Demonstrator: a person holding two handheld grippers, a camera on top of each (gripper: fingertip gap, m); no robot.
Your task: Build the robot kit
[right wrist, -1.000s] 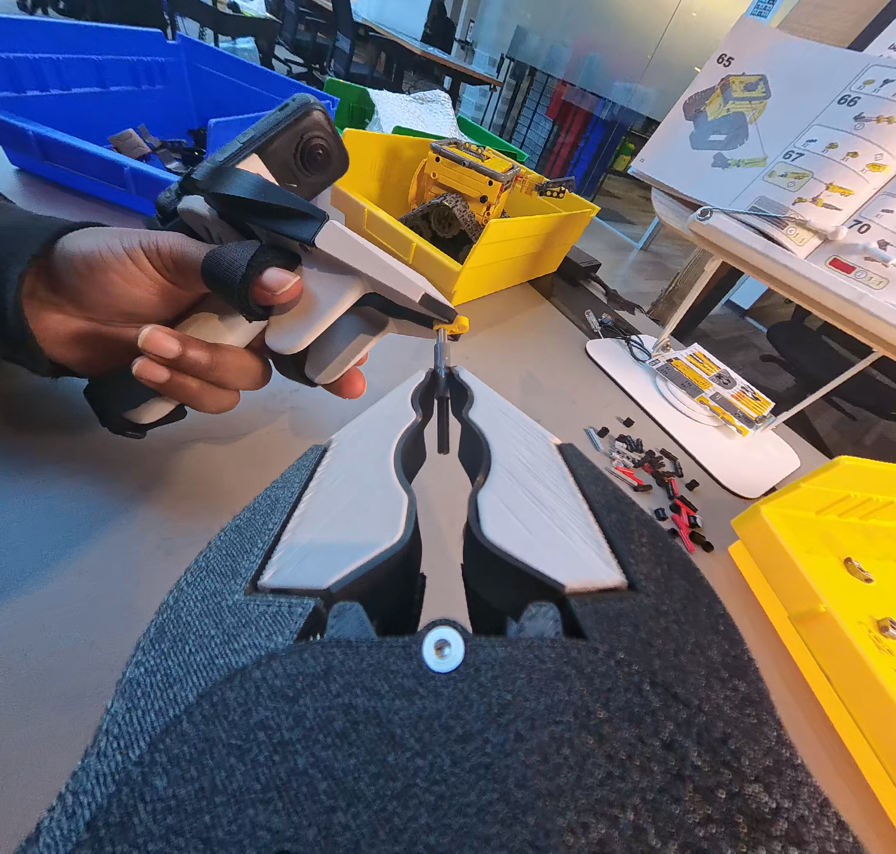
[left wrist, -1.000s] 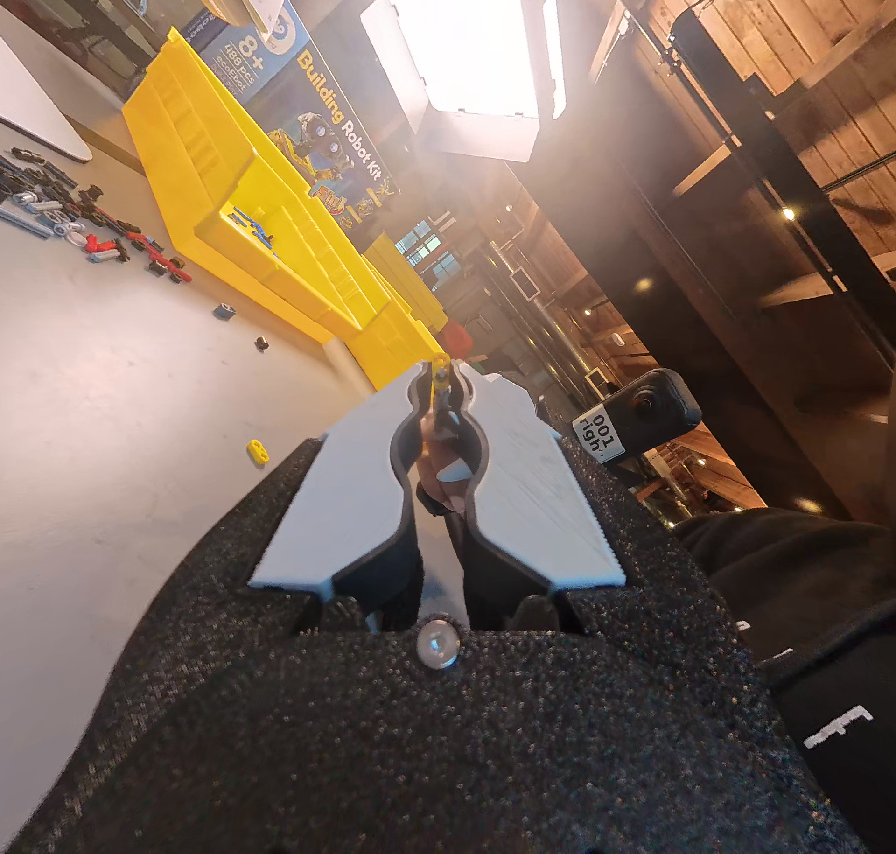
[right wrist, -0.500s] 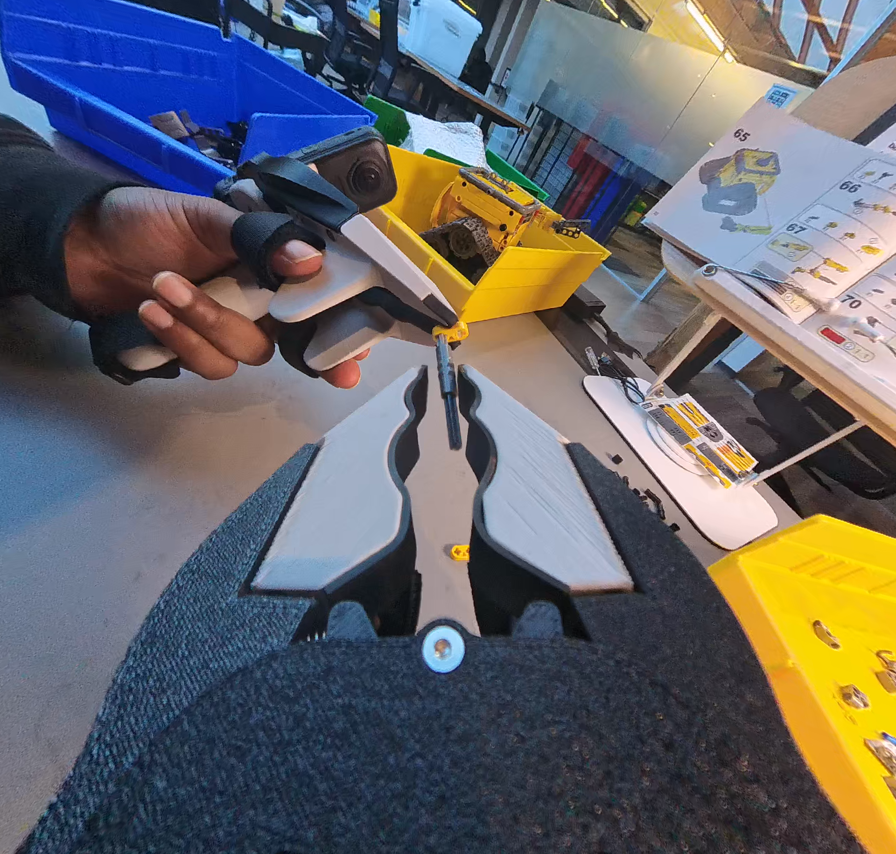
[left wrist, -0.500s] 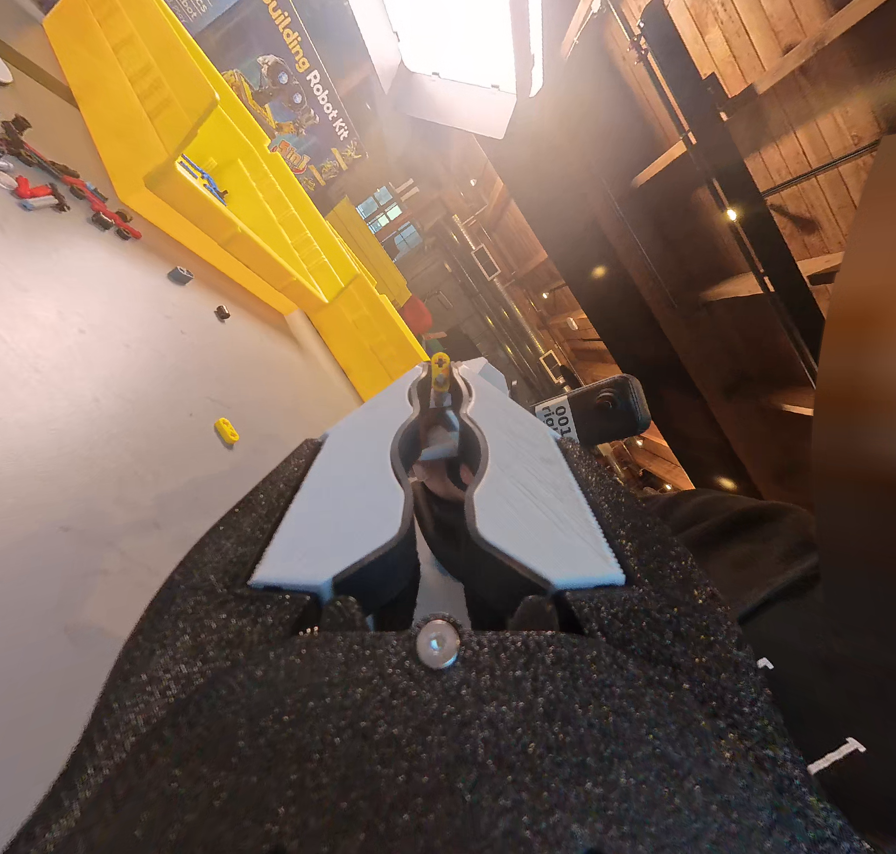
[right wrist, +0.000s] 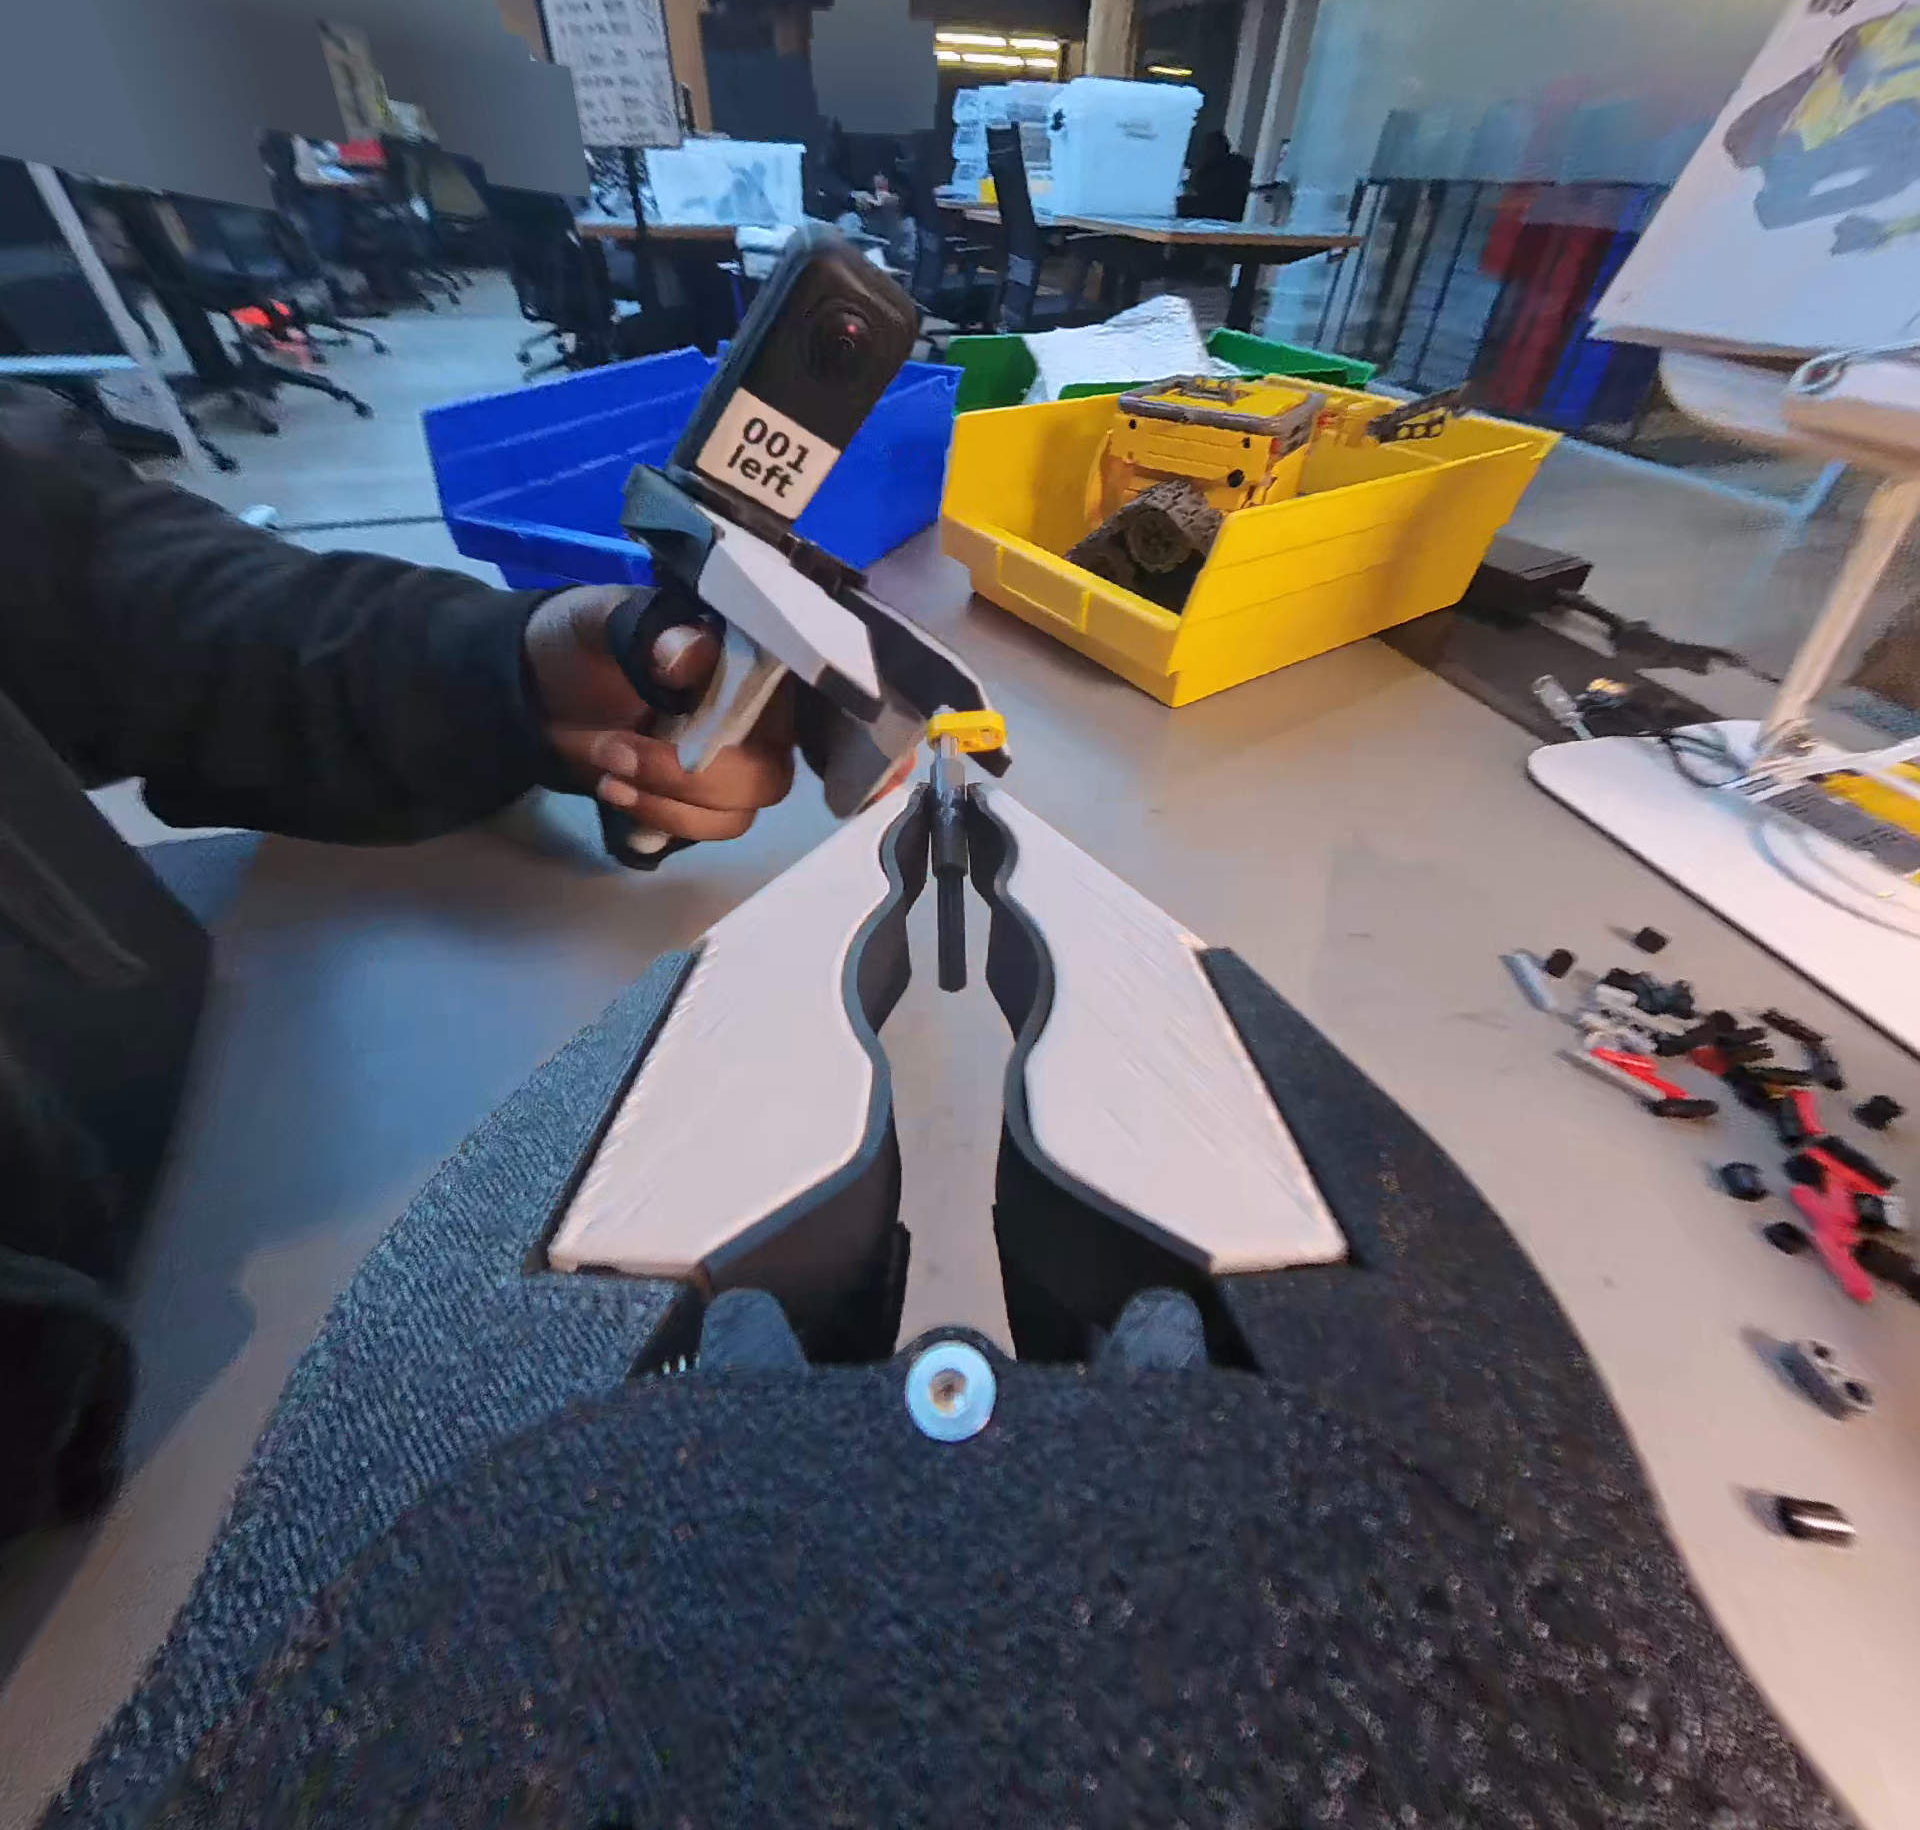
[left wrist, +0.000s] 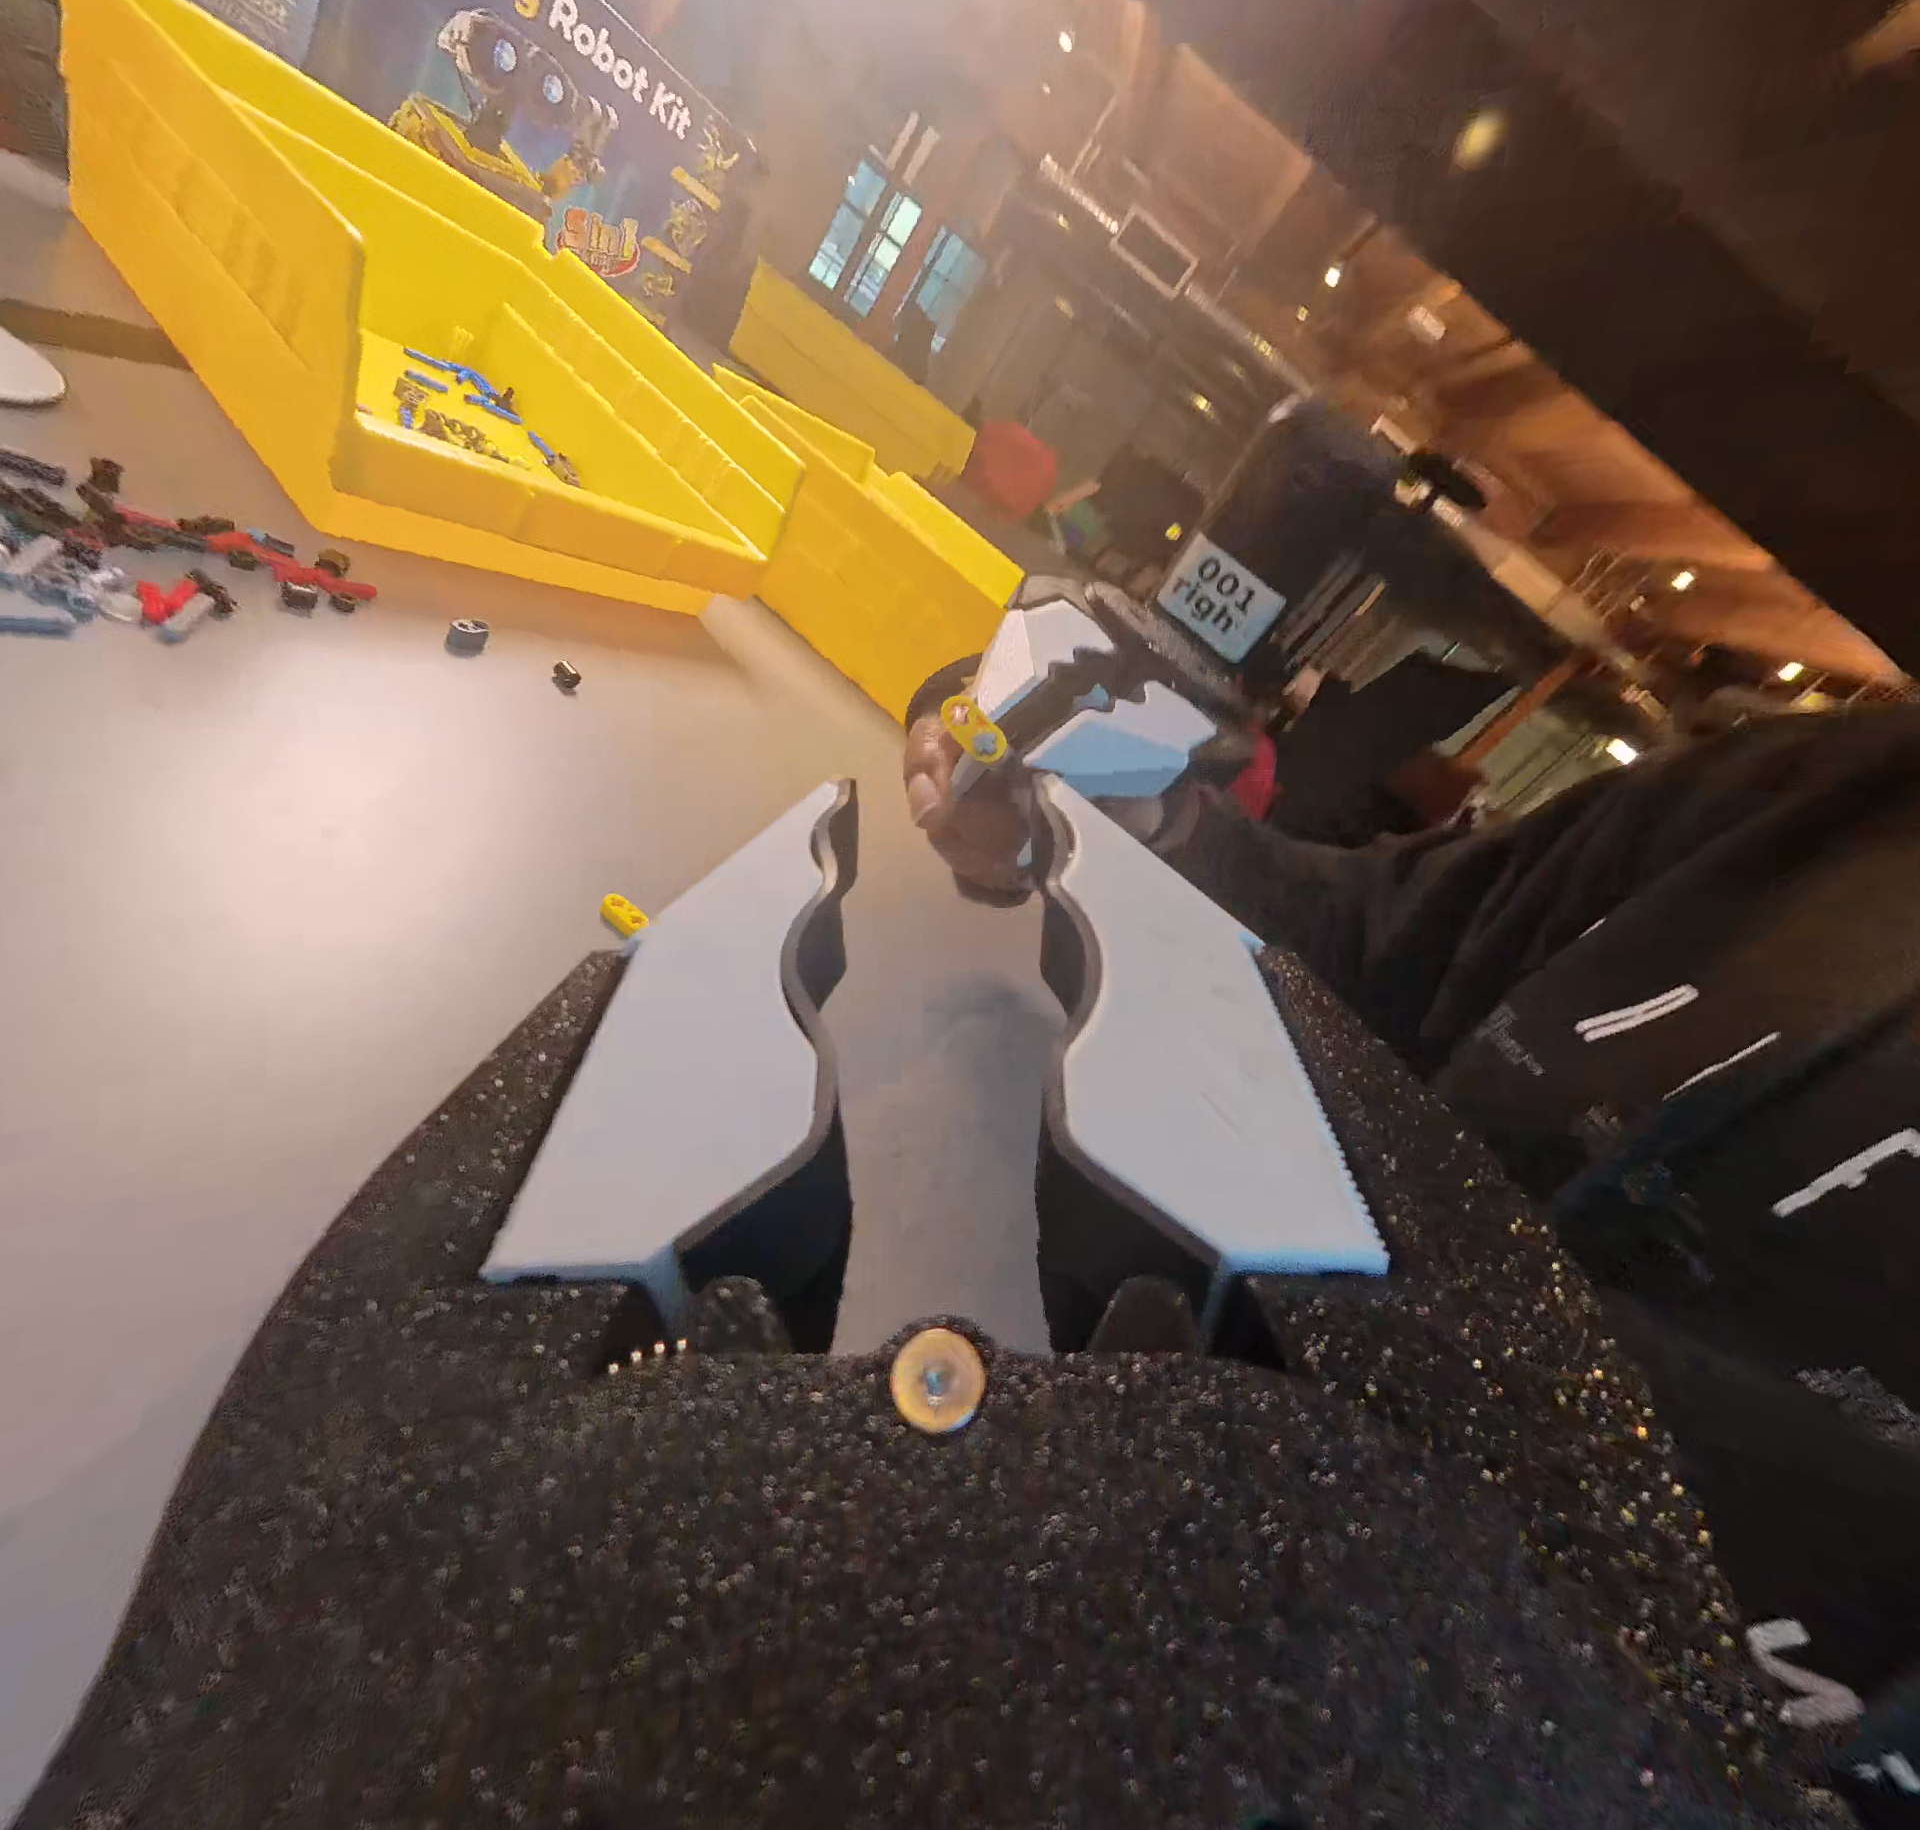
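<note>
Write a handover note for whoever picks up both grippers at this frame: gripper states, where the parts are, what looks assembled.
Left gripper: open and empty, tips close to the yellow connector.
Right gripper: shut on the black axle, held above the table.
Joined: the yellow connector sits on the axle's far end.
Not joined: a second small yellow piece lies loose on the table by the left gripper, and a pile of small parts lies to the right.
Beyond: a tracked model in the yellow bin.
</note>
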